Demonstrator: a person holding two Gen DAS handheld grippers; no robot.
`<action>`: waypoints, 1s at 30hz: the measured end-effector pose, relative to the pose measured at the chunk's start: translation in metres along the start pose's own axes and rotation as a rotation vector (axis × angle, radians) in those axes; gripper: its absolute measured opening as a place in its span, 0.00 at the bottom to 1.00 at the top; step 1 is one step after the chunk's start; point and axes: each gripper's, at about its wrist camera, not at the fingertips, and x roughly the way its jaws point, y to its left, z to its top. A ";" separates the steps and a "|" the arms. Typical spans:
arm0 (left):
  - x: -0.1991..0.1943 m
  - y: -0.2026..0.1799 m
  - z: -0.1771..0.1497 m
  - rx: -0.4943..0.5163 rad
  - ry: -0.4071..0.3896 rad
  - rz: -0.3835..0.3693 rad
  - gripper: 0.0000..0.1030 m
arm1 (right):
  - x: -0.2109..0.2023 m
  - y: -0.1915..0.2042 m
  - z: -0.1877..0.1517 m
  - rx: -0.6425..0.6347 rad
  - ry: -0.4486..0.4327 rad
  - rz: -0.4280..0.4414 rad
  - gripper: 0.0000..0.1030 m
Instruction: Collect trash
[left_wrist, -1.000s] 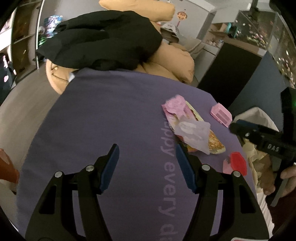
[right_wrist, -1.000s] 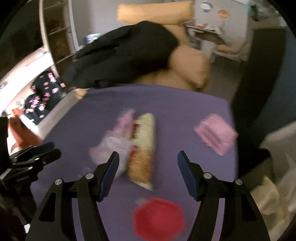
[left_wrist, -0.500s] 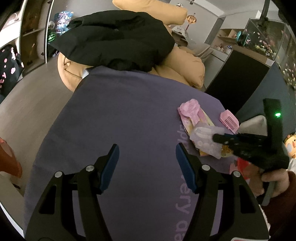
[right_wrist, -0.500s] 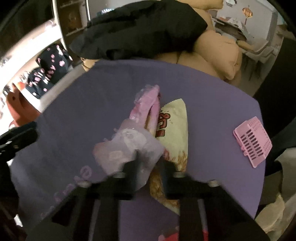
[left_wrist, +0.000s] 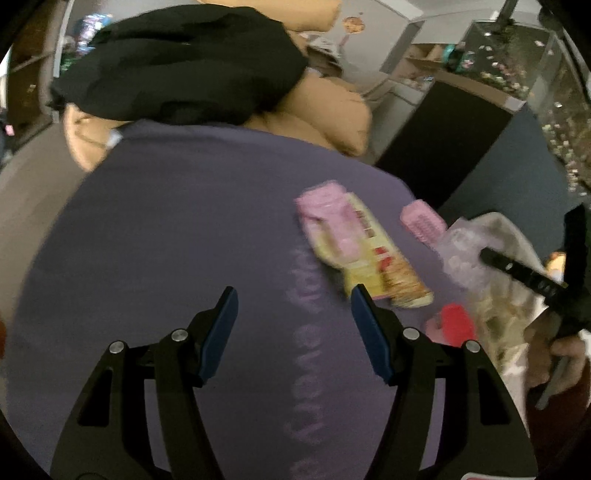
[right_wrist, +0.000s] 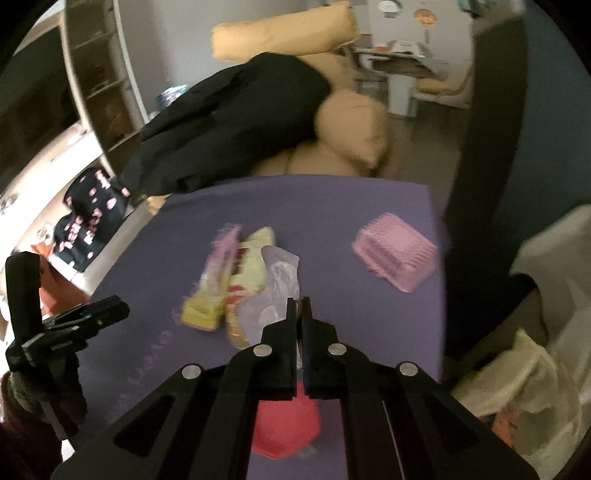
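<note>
Change: since a second ago the right gripper (right_wrist: 299, 304) has clamped down on the clear plastic wrapper (right_wrist: 275, 291) and carried it off the snack packets toward the right edge of the purple cloth (left_wrist: 184, 229).
Right jaws: closed tight, wrapper pinched at the tips and raised above the cloth; in the left view it hangs over the pale bag (left_wrist: 513, 288) past the cloth's right edge.
Left jaws: the left gripper (left_wrist: 293, 312) is open, nothing between the pads, hovering over bare cloth.
Near edge: red lid (right_wrist: 284, 428) right under the right gripper, close to the cloth's front.
Middle: yellow snack packet (left_wrist: 373, 266) and pink packet (left_wrist: 325, 210) lying together, just right of the left gripper's tips.
Right edge: pink basket (right_wrist: 395, 251) sits near the corner, apart from the packets.
Open room: wide clear cloth to the left and ahead of the left gripper.
Far edge: black jacket (left_wrist: 177, 62) heaped on tan cushions (left_wrist: 328, 110), overhanging the cloth's back border.
</note>
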 end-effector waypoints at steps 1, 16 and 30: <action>0.004 -0.003 0.005 0.006 -0.004 -0.023 0.58 | -0.003 -0.006 -0.003 0.015 -0.011 -0.004 0.04; 0.125 -0.018 0.085 -0.085 0.112 -0.028 0.58 | -0.006 -0.047 -0.036 0.123 -0.044 -0.026 0.04; 0.063 -0.026 0.050 -0.003 0.063 -0.062 0.40 | -0.005 -0.040 -0.046 0.097 -0.055 -0.014 0.04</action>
